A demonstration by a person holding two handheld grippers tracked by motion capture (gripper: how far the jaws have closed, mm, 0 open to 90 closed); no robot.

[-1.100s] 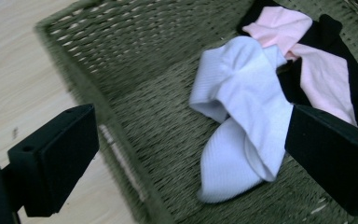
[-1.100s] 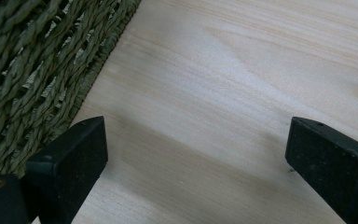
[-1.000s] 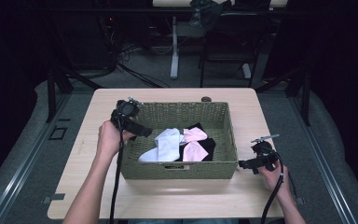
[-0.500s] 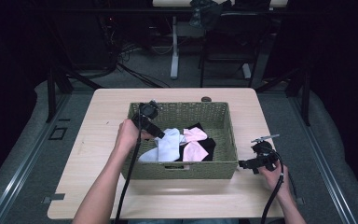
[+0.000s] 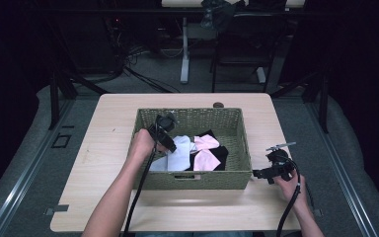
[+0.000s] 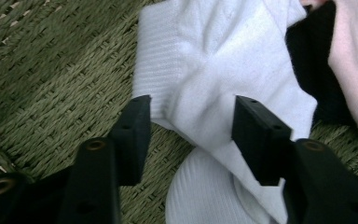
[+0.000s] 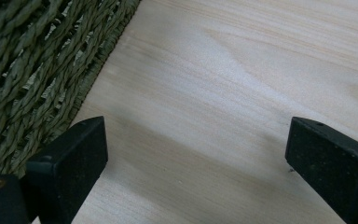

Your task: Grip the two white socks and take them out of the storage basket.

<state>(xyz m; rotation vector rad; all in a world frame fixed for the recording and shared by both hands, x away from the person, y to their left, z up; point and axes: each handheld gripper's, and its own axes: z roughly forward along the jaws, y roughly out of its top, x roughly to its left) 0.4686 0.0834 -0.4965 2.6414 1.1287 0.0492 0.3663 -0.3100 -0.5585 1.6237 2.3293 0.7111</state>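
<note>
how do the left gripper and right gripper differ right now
The left gripper is down inside the green woven basket; the right gripper sits outside it over the bare wooden table. The left's jaws have just been closing around a white sock; the right's stand wide with nothing between them. Both have black jaws and a trailing cable.

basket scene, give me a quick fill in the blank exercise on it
1. The socks lie inside a woven green ____.
2. The left gripper has a ____ sock between its jaws.
3. The right gripper hovers over the wooden ____ beside the basket.

Missing words: basket; white; table
</note>
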